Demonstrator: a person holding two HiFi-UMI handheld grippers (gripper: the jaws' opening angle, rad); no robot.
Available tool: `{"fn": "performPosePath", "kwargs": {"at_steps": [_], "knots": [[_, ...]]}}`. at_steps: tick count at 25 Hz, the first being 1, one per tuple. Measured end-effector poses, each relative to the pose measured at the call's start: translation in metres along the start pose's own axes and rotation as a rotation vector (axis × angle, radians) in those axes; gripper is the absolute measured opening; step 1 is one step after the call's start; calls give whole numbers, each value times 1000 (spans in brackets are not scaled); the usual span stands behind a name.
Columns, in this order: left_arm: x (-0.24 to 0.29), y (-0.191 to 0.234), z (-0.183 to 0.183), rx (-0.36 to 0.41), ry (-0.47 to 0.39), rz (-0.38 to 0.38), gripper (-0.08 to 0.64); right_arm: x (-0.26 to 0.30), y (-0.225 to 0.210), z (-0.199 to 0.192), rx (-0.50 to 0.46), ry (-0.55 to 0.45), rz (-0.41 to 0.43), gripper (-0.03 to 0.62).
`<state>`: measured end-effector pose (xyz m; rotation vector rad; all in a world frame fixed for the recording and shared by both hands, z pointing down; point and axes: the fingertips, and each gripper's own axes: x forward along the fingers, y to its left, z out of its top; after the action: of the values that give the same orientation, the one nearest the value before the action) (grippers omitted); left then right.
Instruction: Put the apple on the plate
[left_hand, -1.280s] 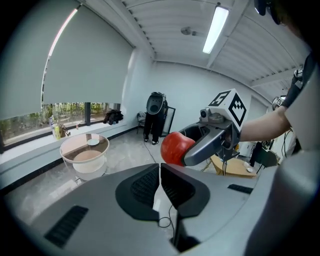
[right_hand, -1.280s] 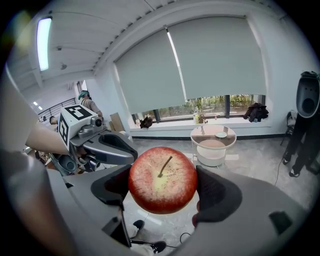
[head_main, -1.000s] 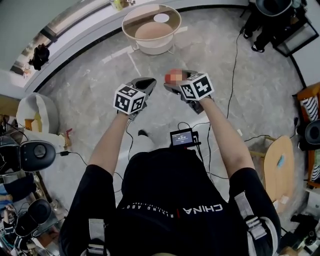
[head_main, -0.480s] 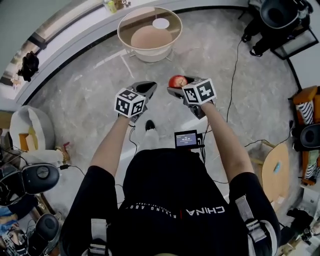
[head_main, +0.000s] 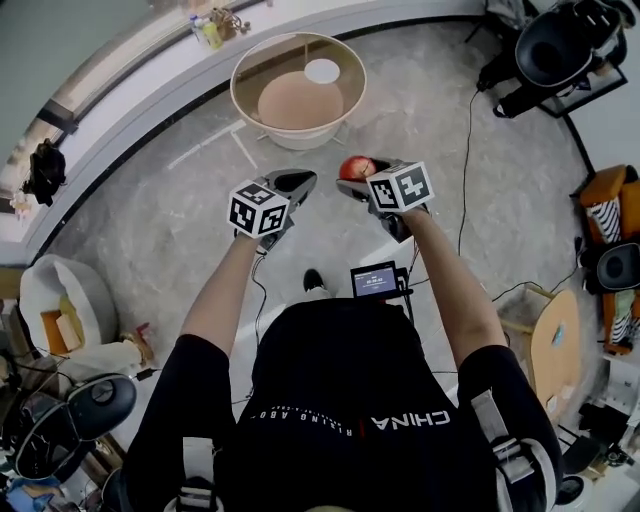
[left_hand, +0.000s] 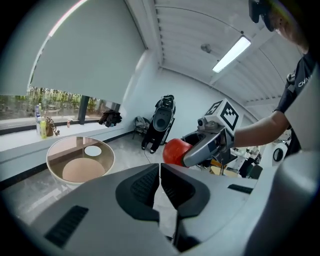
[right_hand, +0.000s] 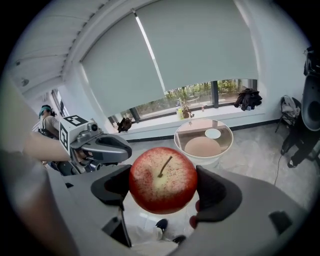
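A red apple with its stem up sits clamped between the jaws of my right gripper, which is shut on it. From the head view, the apple and right gripper hang above the floor, short of the round glass table. A small white plate lies on the table's far side; it is also visible as the plate and the plate. My left gripper floats beside the right one, its jaws shut on nothing.
Marble floor lies between me and the table. A black cable trails over the floor at right. Black chairs stand at the far right, bottles on the window ledge, a white seat at left, a small screen at the person's waist.
The table has come closer and sits lower and larger in the head view as the person steps toward it. Both grippers keep their pose, the apple still held.
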<state>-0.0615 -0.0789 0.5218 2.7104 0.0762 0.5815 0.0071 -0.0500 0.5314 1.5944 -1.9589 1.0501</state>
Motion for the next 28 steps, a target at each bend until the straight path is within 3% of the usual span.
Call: {"fn": "performPosePath", "kwargs": {"at_steps": [4, 8, 14, 22, 28], "knots": [[2, 17, 9, -32, 12, -43, 25, 15, -7, 25, 7, 8, 7, 387], [12, 81, 16, -63, 18, -19, 25, 63, -27, 66, -9, 15, 29, 387], [41, 134, 46, -39, 38, 71, 25, 94, -74, 111, -49, 25, 62, 387], [120, 202, 121, -27, 120, 178, 25, 102, -165, 200, -39, -21, 129, 387], [170, 248, 169, 13, 140, 313, 25, 117, -231, 243, -51, -21, 128, 387]]}}
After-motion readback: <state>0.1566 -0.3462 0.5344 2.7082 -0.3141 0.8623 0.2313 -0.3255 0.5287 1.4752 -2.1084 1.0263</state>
